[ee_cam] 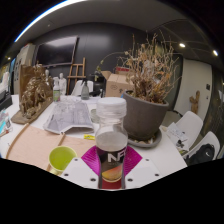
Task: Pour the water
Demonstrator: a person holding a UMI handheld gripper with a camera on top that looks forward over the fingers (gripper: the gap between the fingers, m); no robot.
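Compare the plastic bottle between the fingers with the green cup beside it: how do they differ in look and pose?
The bottle is tall, clear and closed by a white cap; the green cup is low, opaque and open on top. The bottle has a dark label with liquid showing below it; the cup has no label. The gripper holds the bottle between its pink pads; the cup stands free on the table. Both are upright.
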